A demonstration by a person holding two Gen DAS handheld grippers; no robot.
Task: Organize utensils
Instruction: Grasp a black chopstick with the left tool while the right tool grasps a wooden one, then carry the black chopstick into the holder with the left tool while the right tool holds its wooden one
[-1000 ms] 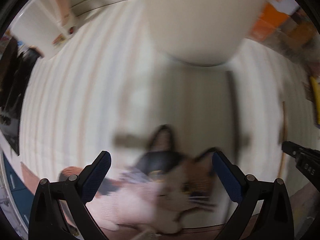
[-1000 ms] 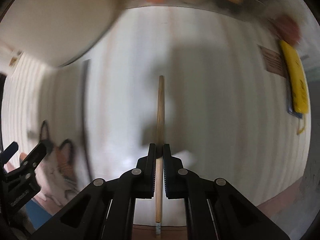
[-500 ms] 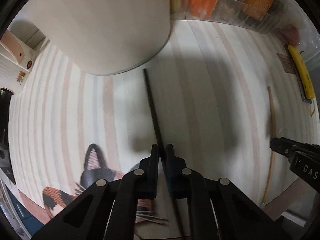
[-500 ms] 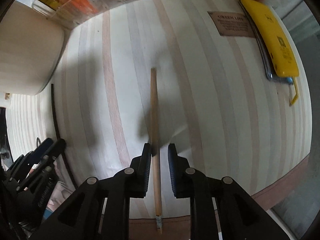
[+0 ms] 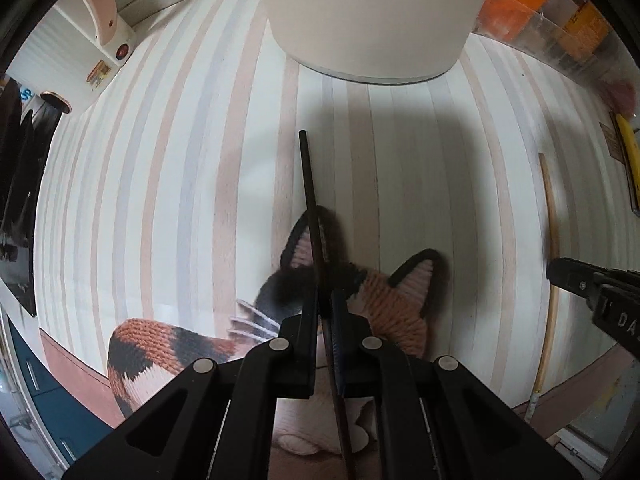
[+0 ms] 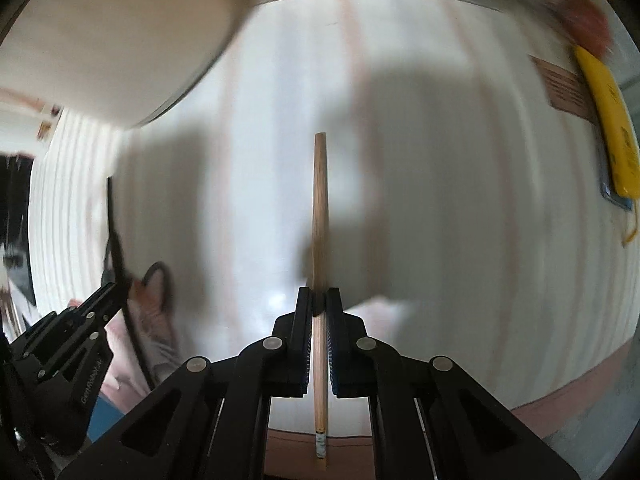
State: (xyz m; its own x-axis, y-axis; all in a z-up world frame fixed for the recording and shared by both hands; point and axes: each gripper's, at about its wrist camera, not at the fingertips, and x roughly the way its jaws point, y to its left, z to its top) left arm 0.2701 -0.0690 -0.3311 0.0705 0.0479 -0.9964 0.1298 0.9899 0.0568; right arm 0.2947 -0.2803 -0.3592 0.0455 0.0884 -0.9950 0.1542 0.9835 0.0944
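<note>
My left gripper (image 5: 325,300) is shut on a thin black chopstick (image 5: 310,200), which points away toward a big white cylindrical container (image 5: 368,20). The stick crosses over an ear of a knitted calico cat mat (image 5: 384,304) on the striped tablecloth (image 5: 180,200). My right gripper (image 6: 320,298) is shut on a light wooden chopstick (image 6: 320,208) near its middle; both ends stick out. In the right wrist view the left gripper (image 6: 116,292) with its black chopstick (image 6: 114,232) shows at the left. The right gripper (image 5: 560,274) and wooden chopstick (image 5: 553,240) appear at the right edge of the left wrist view.
A yellow flat object (image 6: 608,120) and a brown label card (image 6: 564,88) lie at the far right. Orange packages in a clear bin (image 5: 528,20) stand behind the container. A white appliance (image 5: 100,32) sits at the back left. The table's front edge (image 6: 560,404) runs close below the grippers.
The left gripper went from wide open to shut on the black chopstick and now holds it over the cat mat. The right jaws loosened briefly, then shut again on the wooden chopstick.
</note>
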